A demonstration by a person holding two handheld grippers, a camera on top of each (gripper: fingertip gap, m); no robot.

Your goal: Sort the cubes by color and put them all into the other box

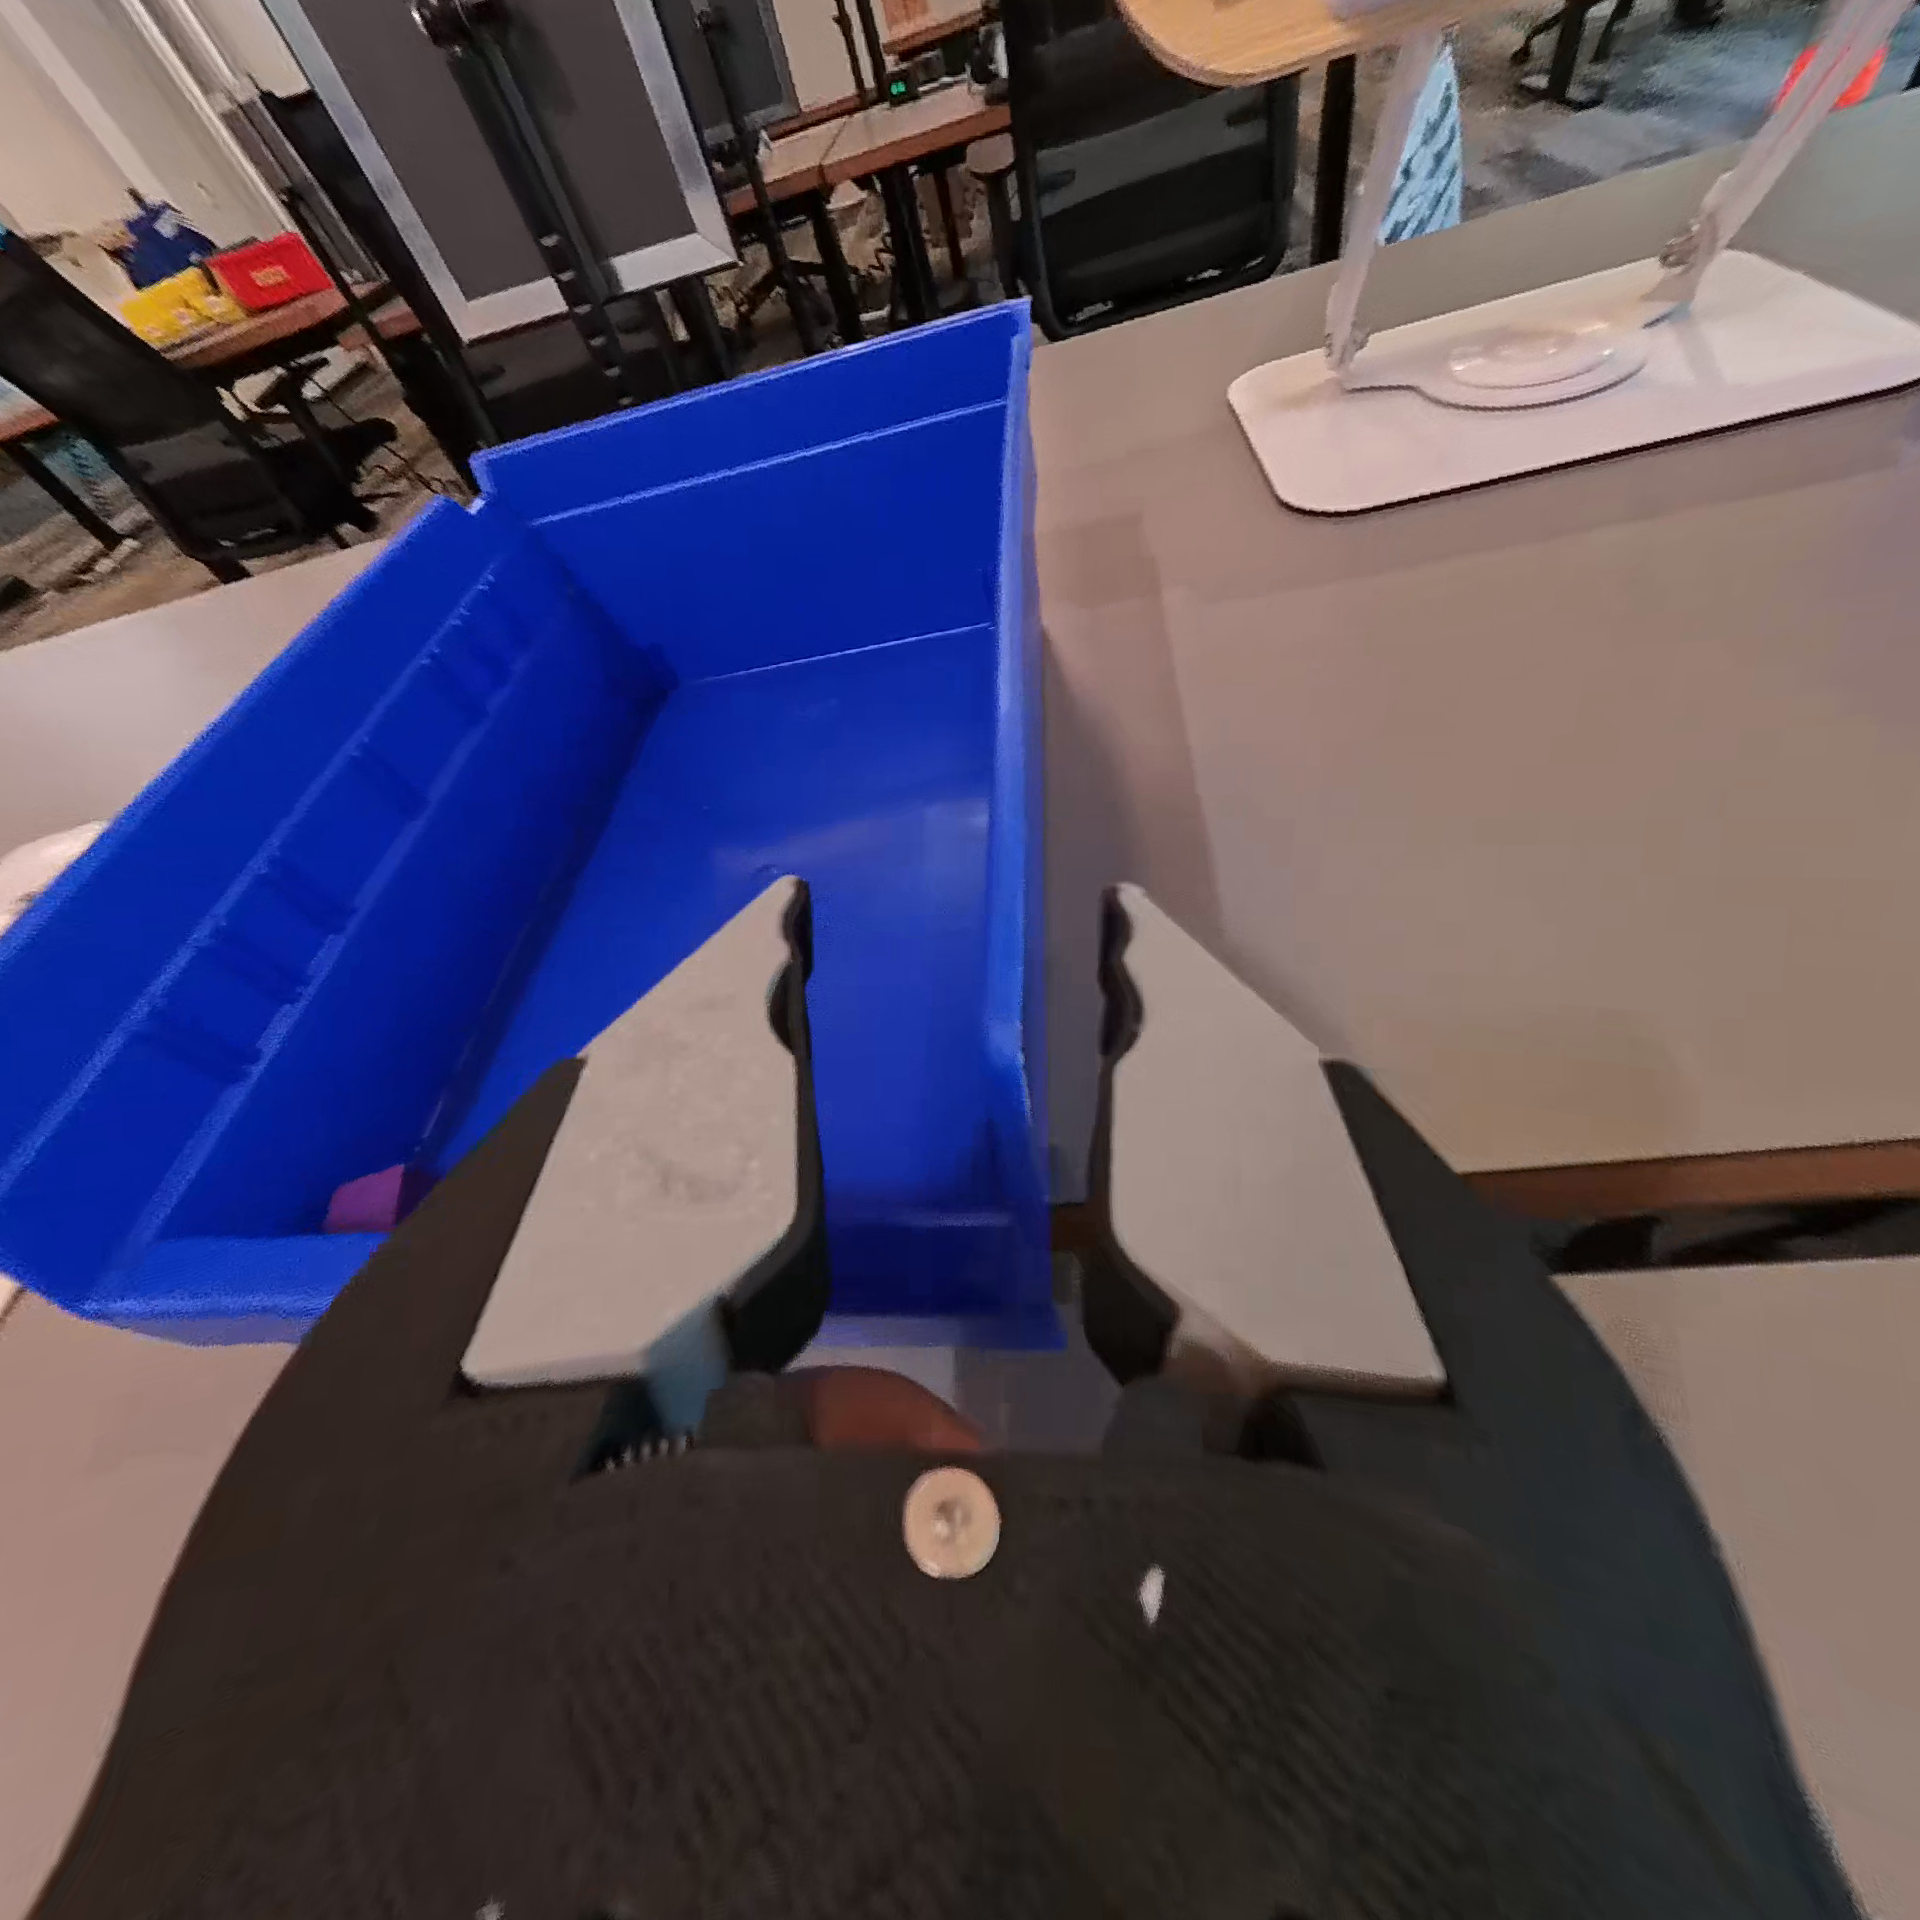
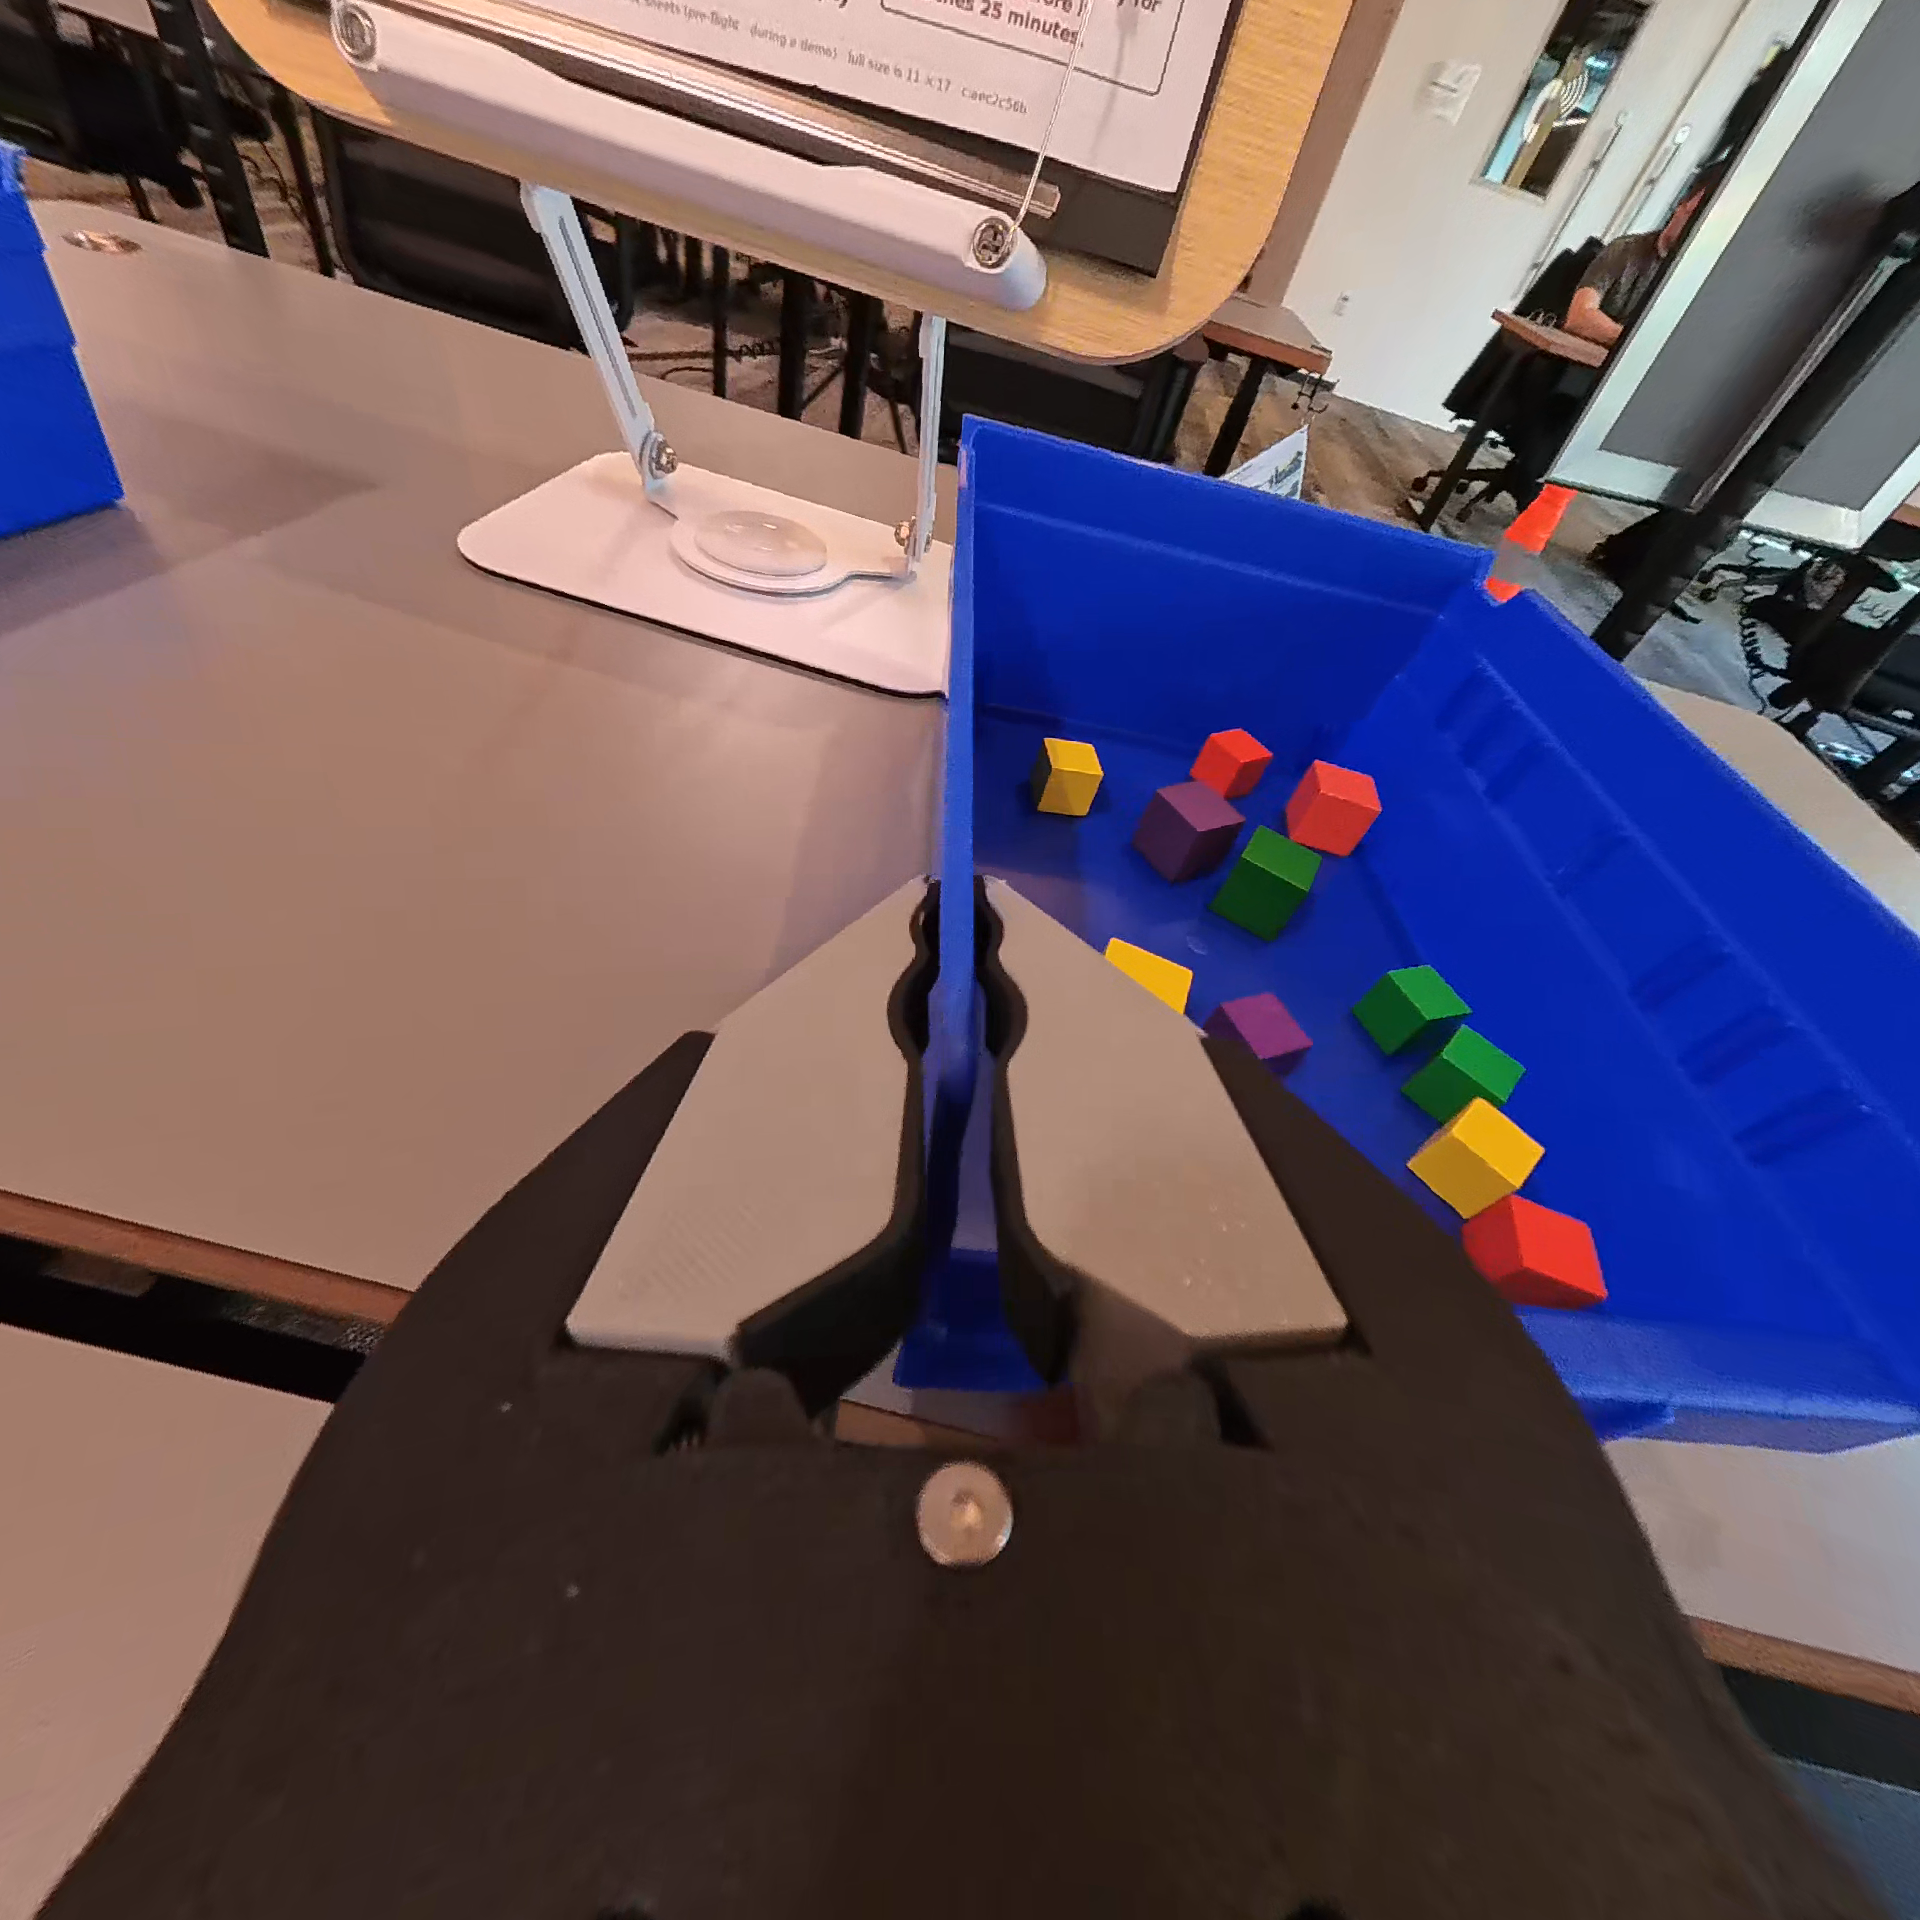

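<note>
In the left wrist view a blue box (image 1: 790, 582) stands on the grey table, with one purple cube (image 1: 364, 1195) in its near left corner. My left gripper (image 1: 956, 896) is open and straddles the box's right wall, one finger inside and one outside. In the right wrist view a second blue box (image 2: 1195, 582) holds several cubes: red (image 2: 1333, 807), yellow (image 2: 1067, 776), green (image 2: 1265, 881) and purple (image 2: 1188, 829). My right gripper (image 2: 956, 891) is shut on this box's left wall. The first box's corner shows at the far left of the right wrist view (image 2: 42, 395).
A white stand carrying a wooden board with a paper sheet sits on the table between the boxes (image 2: 707, 561) and also shows in the left wrist view (image 1: 1558, 416). The table's front edge and a dark gap run below the grippers (image 2: 156, 1299). A person sits at a desk far behind (image 2: 1621, 281).
</note>
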